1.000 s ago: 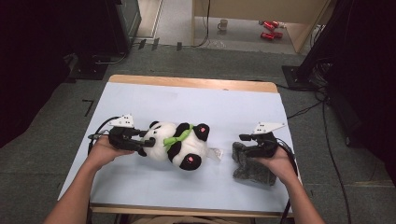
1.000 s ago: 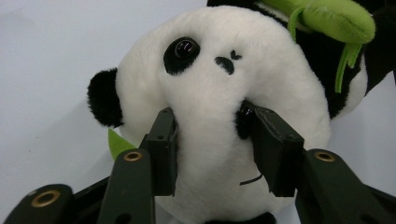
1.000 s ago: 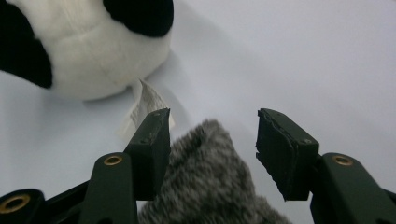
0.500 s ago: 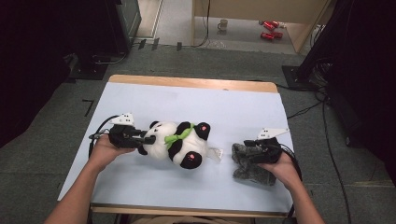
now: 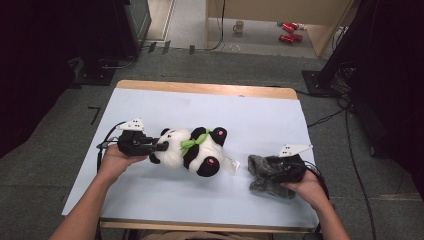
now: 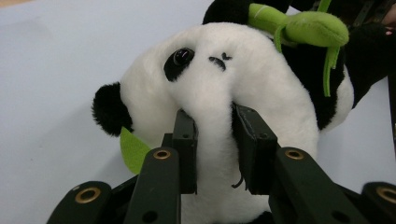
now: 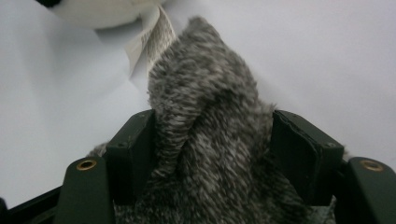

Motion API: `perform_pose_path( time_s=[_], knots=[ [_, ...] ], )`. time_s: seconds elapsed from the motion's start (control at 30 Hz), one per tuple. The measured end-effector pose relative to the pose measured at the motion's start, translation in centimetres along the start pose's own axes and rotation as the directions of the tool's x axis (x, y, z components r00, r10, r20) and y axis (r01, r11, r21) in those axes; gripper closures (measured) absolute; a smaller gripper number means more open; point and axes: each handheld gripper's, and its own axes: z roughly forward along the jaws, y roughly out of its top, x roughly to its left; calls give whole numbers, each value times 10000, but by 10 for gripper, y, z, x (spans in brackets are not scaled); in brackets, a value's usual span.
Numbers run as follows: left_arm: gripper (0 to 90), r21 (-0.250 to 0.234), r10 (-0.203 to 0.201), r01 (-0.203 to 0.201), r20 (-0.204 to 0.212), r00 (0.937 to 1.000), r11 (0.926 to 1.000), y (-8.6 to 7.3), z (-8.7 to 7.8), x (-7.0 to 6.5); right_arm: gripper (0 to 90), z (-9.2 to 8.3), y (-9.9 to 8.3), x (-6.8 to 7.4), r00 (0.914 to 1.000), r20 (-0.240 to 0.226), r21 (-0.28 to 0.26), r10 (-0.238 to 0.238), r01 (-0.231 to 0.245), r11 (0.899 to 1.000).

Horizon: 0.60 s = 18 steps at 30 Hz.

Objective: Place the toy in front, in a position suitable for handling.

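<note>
On the counter: toy panda lying on its side at centre. Left gripper, jaws just closing, pinches its white muzzle. Right of the panda, grey fuzzy cloth bunched between the right gripper's jaws, just opening wide.

one plush panda, one grey knit garment

Left gripper fingers have just been closing; right gripper fingers opening.

Pale blue table: plush panda, grey knit cloth.
</note>
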Motion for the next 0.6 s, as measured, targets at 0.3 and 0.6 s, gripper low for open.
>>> perform_pose_path(
  time_s=[0.3,0.6],
  knots=[
    [796,-1026,-419,407,-89,9991,9939,4,-7,-1,336,11,-4,-4,9999,-124,527,98,-91,9986],
    [722,-258,211,-222,-391,9990,9994,-1,-3,-2,521,17,-1,4,9978,380,900,-547,511,9946]
  ],
)
